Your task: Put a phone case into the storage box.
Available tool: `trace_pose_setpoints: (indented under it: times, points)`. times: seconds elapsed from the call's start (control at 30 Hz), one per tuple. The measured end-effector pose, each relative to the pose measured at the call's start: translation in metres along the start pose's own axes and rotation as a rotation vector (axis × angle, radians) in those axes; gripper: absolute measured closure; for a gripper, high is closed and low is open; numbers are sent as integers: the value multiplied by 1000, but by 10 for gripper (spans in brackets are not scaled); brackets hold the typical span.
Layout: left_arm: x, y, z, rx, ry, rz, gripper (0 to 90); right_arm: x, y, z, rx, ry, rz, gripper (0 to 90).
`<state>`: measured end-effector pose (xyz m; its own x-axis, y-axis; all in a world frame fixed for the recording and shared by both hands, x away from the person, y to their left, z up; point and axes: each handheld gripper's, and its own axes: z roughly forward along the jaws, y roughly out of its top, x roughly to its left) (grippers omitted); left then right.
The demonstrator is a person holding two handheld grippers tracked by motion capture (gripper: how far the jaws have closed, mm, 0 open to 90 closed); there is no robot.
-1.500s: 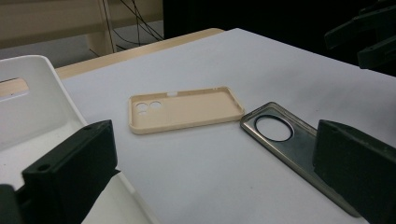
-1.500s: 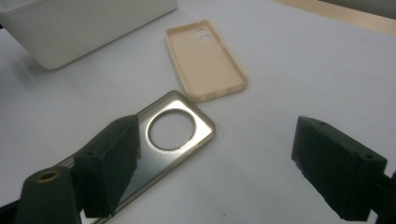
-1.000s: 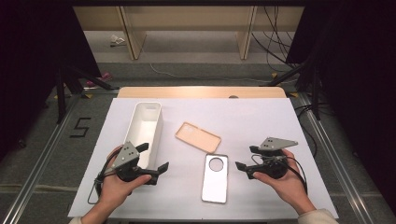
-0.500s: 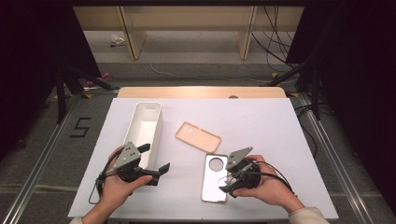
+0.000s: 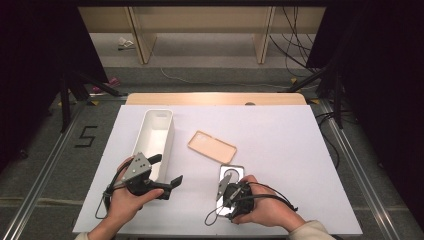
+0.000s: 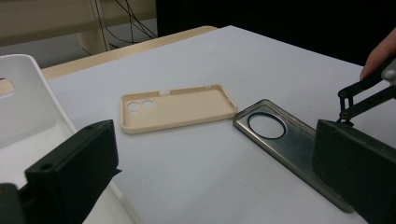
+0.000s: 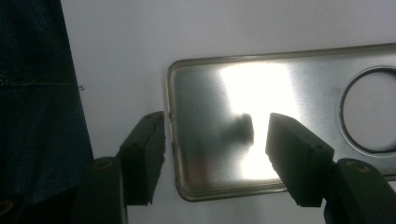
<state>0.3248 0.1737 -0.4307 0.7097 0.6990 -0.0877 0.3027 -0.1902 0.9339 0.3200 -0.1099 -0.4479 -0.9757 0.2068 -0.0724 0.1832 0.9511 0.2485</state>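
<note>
Right gripper (image 5: 231, 192) sits over the near end of the silver phone case (image 5: 233, 172), fingers (image 7: 144, 154) part open and just been closing, straddling its short edge, one outside, one over the back, not pressing yet. Case lies flat on the table (image 5: 290, 150), just beside the beige case (image 5: 211, 147). Left gripper (image 5: 162, 180) by the white bin (image 5: 155, 137), fingers wide, holding nothing.
</note>
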Motion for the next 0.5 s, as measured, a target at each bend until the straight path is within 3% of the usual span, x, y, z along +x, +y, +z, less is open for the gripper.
trace_pose_setpoints:
  times: [0.23,0.5]
  points:
    - [-1,0,1,3,-6,2,5,7,6,7,62,-36,-29,411]
    - [-2,0,1,4,-12,5,5,12,9,10,90,-58,-55,455]
